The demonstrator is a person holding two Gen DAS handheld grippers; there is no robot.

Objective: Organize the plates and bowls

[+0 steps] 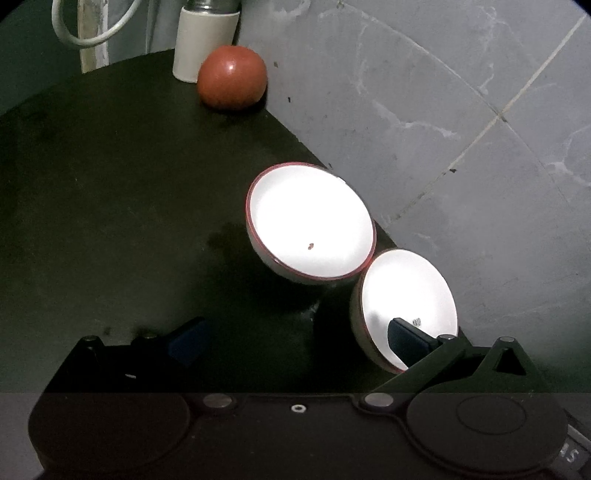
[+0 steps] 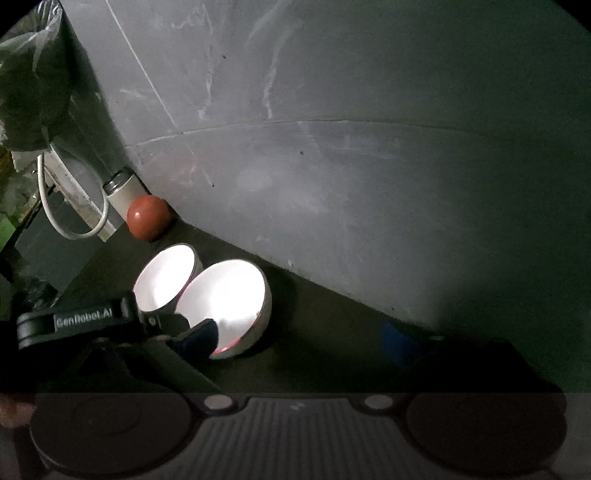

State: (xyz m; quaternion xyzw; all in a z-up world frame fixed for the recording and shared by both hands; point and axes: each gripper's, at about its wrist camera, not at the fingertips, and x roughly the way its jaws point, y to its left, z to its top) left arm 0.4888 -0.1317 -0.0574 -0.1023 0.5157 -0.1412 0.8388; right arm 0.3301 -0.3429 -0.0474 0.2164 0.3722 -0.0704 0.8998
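Left fingers [image 1: 291, 343]: spread wide, nothing held; right pad over the near bowl [image 1: 404, 308], contact not discernible. Right fingers [image 2: 306, 339]: spread wide, empty; left pad before the same bowl [image 2: 225, 299]. Far bowl [image 1: 310, 221]: rim touching the near one, both tilted on the dark surface [image 1: 110, 203] along the tiled wall [image 1: 461, 110]. Beyond: red ball [image 1: 232, 76], white cylinder [image 1: 203, 40], cable loop [image 1: 92, 29]. Step, judged: approach for a grasp. Next: closing on one rim, then nesting one bowl in the other.
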